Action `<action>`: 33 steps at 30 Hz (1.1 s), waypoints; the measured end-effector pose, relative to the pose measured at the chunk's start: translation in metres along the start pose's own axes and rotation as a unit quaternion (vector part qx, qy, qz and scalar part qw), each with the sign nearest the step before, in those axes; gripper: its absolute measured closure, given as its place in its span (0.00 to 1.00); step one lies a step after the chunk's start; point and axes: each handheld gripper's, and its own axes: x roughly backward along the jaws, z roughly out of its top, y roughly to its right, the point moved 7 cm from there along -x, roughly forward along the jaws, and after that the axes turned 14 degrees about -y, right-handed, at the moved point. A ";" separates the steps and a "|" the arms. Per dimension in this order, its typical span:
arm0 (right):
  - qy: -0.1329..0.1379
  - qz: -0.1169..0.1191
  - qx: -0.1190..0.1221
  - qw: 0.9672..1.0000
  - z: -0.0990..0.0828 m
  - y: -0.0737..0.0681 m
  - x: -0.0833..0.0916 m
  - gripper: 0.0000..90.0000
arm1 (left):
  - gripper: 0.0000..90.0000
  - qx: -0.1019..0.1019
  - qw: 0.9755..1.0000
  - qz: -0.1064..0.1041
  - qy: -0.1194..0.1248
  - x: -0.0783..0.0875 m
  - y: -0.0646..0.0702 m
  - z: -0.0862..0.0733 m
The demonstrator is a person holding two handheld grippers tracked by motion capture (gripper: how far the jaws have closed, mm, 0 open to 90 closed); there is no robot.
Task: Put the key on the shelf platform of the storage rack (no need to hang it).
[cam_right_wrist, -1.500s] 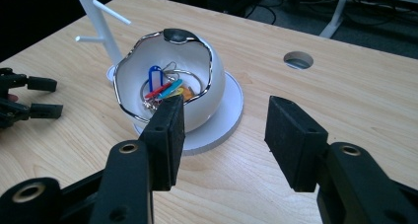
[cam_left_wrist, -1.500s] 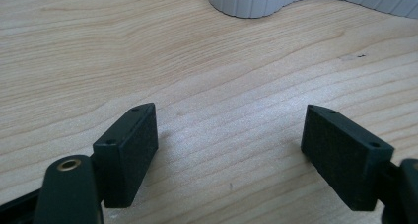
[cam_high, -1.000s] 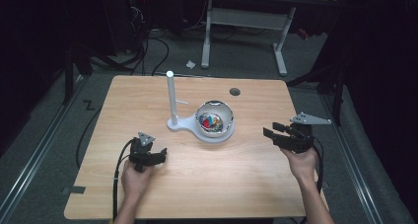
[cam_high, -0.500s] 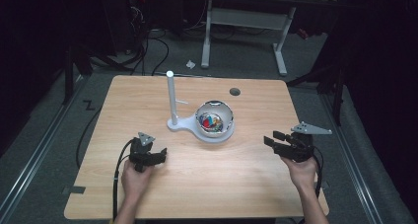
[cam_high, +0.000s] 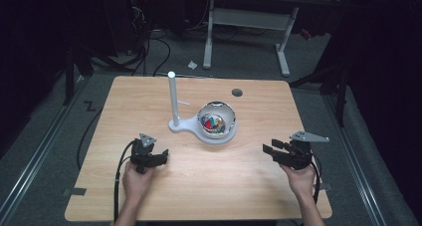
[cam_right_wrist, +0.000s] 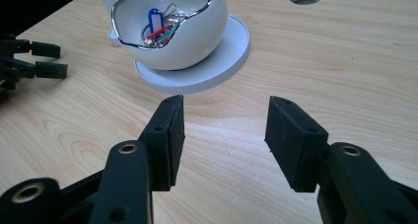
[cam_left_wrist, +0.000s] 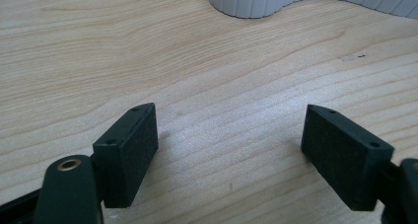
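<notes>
Leftmost, left gripper low over the table, jaws wide apart, nothing between. Midway, white bowl of coloured clips on its stand, beside a post. Rightward, right gripper, jaws parted, empty.

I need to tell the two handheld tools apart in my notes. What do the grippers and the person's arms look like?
Both are black two-jaw tools with flat rectangular pads and brass-ringed screw holes. The left gripper and the right gripper each carry a grey three-cornered plate on top and trail a black cable back along the forearm. The forearms are bare, with no sleeves in sight.
</notes>
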 end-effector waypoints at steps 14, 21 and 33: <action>-0.008 0.014 -0.009 1.000 -0.010 -0.004 -0.016 0.55 | 0.25 0.000 1.000 0.000 0.000 0.000 0.000 0.000; -0.017 0.015 -0.010 1.000 -0.014 -0.005 -0.028 0.55 | 0.25 -0.001 1.000 0.000 0.000 0.000 0.000 0.000; -0.024 0.014 -0.017 0.999 -0.025 -0.005 -0.048 0.54 | 0.25 0.001 1.000 0.000 0.000 0.000 0.000 0.000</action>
